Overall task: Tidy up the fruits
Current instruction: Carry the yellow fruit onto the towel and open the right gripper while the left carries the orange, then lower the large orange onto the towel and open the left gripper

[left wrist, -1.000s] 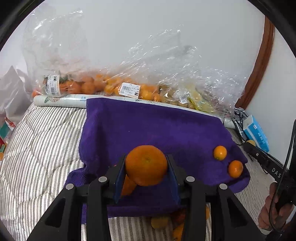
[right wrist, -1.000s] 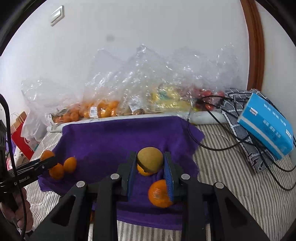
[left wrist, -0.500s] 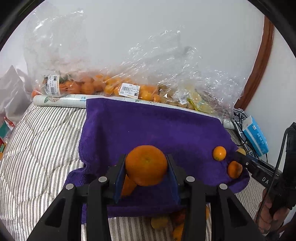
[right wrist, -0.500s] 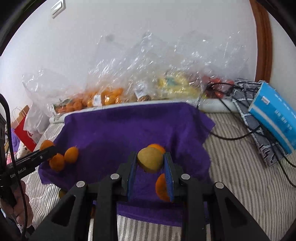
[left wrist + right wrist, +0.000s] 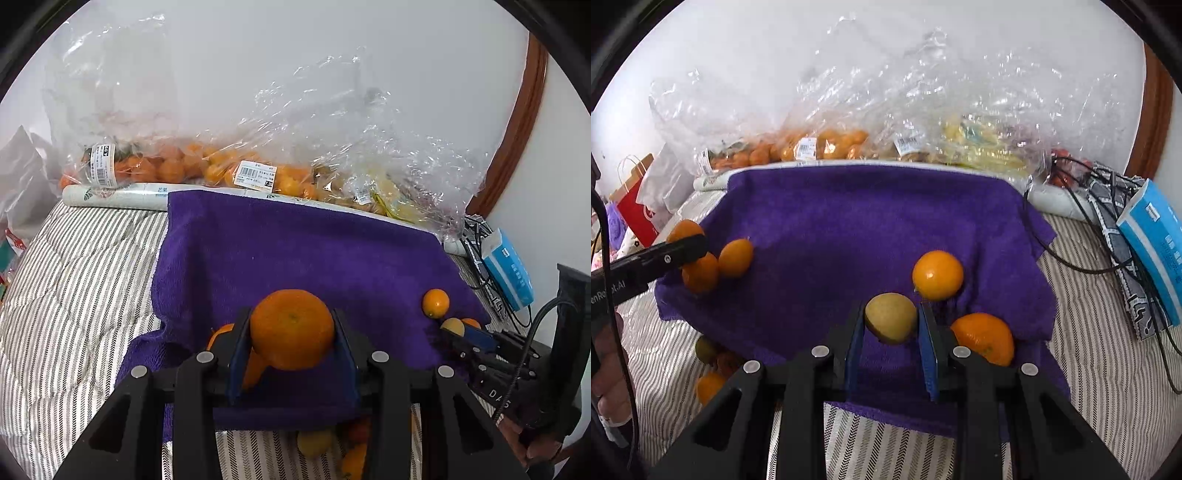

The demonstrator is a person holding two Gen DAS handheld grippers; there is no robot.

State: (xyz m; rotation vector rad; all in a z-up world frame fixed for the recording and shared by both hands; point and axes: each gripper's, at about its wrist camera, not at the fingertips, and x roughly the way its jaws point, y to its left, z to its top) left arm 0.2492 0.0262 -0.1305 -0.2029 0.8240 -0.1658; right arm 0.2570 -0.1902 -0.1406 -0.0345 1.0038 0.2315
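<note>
Oranges in clear plastic bags (image 5: pixel 229 173) behind purple towel (image 5: pixel 295 251); left claw (image 5: pixel 291 332) clamped on orange (image 5: pixel 291 328), right claw (image 5: pixel 891 325) on yellow-green fruit (image 5: pixel 891 321).

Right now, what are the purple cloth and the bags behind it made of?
Cloth: looks like terry or microfibre towelling, matte, with a fuzzy nap and soft folds at its edges. Bags: thin clear plastic film, glossy, crinkled with bright glints, fruit visible through it.

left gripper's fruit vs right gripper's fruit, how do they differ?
The left gripper holds a big orange tangerine; the right gripper holds a smaller yellow-green fruit. The tangerine bulges above the fingers, while the yellow-green fruit sits narrower between them. Both are round, clamped over the purple towel.
</note>
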